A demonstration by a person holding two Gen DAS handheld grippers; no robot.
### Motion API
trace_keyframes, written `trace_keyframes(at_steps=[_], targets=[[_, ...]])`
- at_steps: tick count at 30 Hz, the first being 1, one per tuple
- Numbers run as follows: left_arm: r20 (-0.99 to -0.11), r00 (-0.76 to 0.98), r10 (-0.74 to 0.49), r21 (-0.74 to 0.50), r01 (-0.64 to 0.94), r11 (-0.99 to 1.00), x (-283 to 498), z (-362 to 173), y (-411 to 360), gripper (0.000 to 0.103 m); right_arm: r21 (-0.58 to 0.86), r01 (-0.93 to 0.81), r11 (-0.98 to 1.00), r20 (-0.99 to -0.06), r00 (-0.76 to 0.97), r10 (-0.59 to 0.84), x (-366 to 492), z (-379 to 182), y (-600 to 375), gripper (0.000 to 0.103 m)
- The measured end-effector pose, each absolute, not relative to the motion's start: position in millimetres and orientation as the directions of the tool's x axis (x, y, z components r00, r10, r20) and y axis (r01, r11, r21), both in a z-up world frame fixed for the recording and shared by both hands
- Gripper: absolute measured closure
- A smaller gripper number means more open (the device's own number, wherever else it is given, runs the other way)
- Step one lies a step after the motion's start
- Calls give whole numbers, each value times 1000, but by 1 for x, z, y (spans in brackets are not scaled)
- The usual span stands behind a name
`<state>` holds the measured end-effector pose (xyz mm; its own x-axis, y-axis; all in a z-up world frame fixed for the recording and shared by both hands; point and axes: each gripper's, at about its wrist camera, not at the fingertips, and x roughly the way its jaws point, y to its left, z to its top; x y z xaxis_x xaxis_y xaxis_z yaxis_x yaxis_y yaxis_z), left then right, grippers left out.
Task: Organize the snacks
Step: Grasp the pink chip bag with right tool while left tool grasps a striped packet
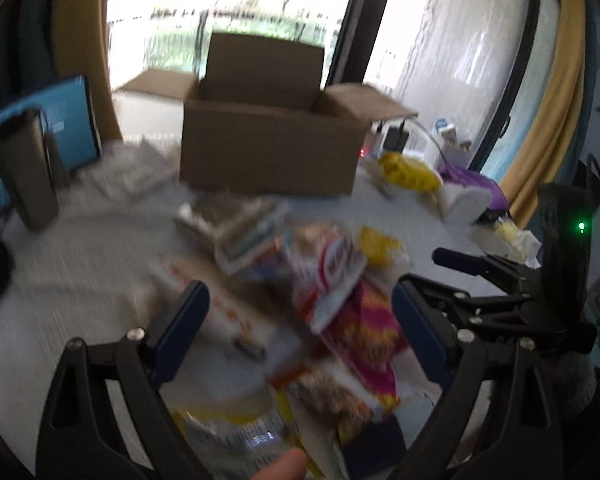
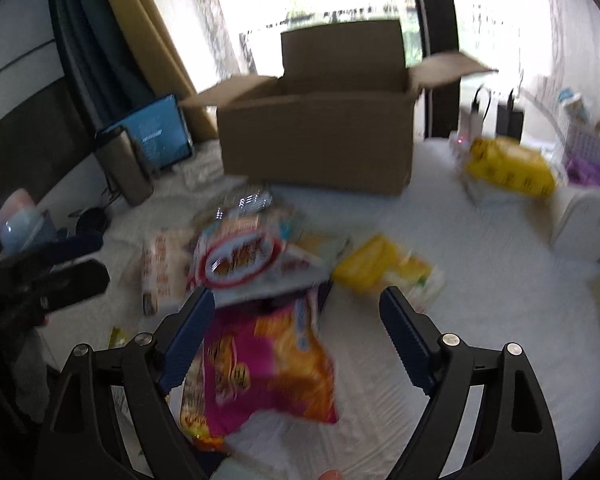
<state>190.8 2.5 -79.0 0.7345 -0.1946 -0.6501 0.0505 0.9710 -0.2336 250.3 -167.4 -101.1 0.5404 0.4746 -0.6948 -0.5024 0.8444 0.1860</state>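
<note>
Both claws hang open and empty, angled down over the snack pile: left gripper [image 1: 300, 328] with blue pads spread wide, right gripper [image 2: 296, 336] likewise wide. From the left wrist view, the right claw sits at 3 o'clock with a green light lit on its body; from the right wrist view, the left claw sits at 9 o'clock. Print on every packet is motion-blurred, no brand readable. Magenta-and-orange snack bag [image 2: 268, 364] lies between the right pads, untouched as far as I can tell; red-and-white snack bag [image 2: 240, 260] just beyond at 12 o'clock, yellow packet [image 2: 368, 264] at 1 o'clock. Open cardboard box [image 2: 320, 144] stands at 12 o'clock behind the pile, flaps up. Surface is a white sheet [image 2: 480, 280]. Bright window behind, mustard curtain [image 1: 552, 100] at 2 o'clock, blue carton [image 1: 60, 120] at 10 o'clock.
</note>
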Motion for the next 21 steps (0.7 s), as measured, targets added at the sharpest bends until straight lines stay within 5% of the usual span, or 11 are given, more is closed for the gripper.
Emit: trace_keyframes(at_steps=[9,10,12,21], targets=[[-713,676,-187,-249,6,968,174,-111,-10,9,222,-499,837,-767,440,466,245,-150,-157,15],[-721,669,-181,-240,3,971,173,-113,-13,9,235,-500,833,-771,427,474,244,-152,-158,20],[-731,655,-191,-246,9,969,172,-115,-18,9,264,-501,824,-764,413,496,240,-153,-162,50],[-814,539,-215,-220,56,974,185,-147,-50,9,272,-472,839,-733,463,498,224,-142,-204,58]])
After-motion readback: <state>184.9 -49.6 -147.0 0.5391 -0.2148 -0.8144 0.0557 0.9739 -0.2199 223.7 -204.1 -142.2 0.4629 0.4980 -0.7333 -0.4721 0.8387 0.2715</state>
